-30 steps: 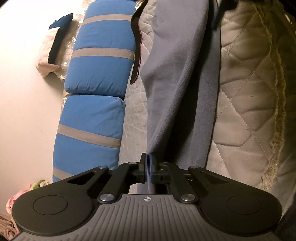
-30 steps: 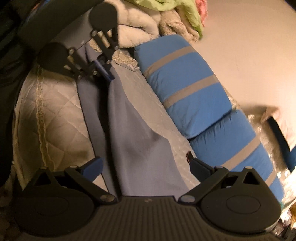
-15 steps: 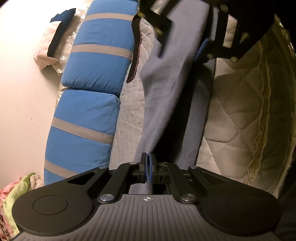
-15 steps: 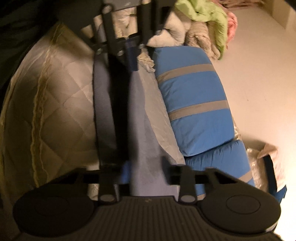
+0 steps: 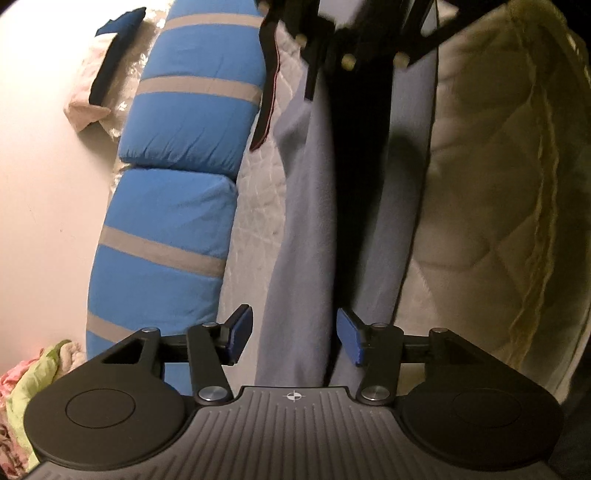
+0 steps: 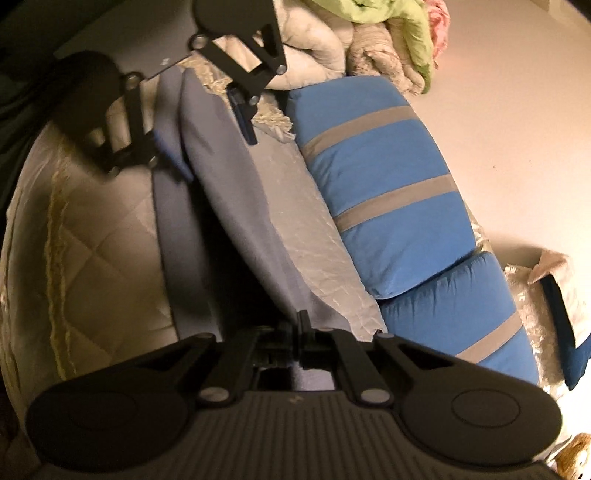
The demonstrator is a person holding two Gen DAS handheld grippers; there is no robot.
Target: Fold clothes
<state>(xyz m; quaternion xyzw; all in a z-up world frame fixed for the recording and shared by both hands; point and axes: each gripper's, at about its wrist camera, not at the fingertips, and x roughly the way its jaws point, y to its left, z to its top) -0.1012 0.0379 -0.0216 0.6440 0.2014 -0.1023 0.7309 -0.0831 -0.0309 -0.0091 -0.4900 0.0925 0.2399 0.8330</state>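
The left gripper (image 5: 293, 338) is opening, its blue pads (image 5: 238, 334) apart on either side of a raised fold of the grey-blue garment (image 5: 303, 229) without pressing it. The right gripper (image 6: 301, 326) is closing, its jaws nearly together and pinching the garment's other end. The cloth stretches between both tools along a quilted beige bedspread (image 5: 491, 206). Beside it lie two blue pillows with grey stripes (image 6: 384, 184), and beyond them a heap of green and pink laundry (image 6: 402, 22).

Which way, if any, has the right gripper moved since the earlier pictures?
Yes. In the left wrist view the right gripper has come in over the grey-blue fleece garment, beside the fixed blue striped cushion.
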